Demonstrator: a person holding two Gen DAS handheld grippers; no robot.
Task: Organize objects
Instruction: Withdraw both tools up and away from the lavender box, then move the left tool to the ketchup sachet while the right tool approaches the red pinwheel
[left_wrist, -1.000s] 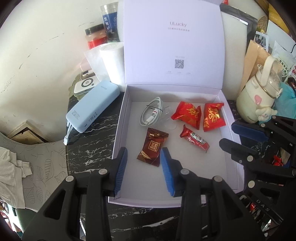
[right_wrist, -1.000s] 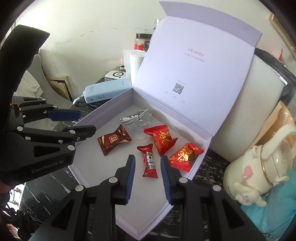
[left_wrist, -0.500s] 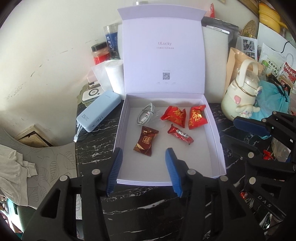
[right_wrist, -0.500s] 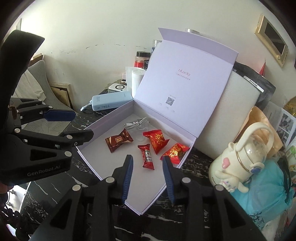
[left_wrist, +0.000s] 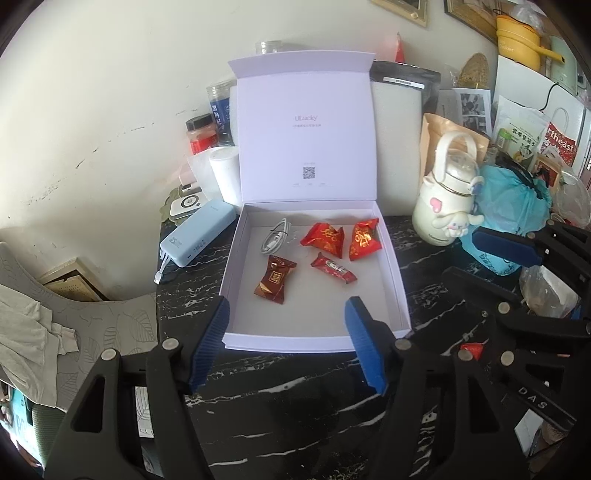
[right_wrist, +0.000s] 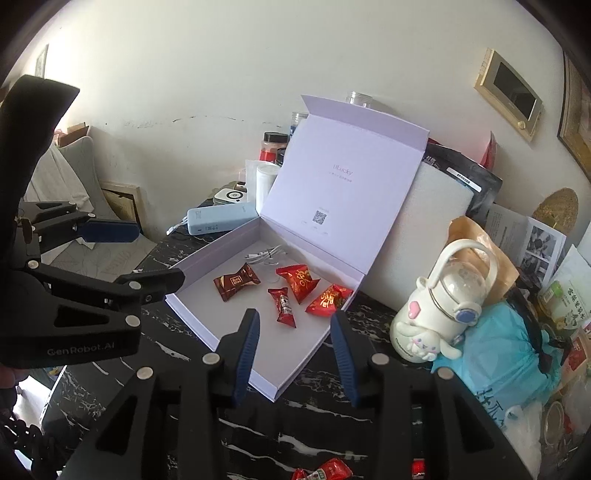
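Clutter (power bank (left_wrist: 197, 238), kettle (left_wrist: 445, 199)) flanks the box (left_wrist: 317, 334); both grippers (left_wrist: 286, 343) (right_wrist: 293, 350) gape empty.

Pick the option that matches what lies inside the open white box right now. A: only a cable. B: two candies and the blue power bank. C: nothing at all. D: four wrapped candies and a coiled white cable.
D: the box holds a brown candy, three red candies and a white cable; the power bank lies outside it.

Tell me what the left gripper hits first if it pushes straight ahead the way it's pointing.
Most likely the near wall of the open white box, which lies right in front of the open left gripper. If it clears that wall, the brown candy comes next. Height is hard to judge here.
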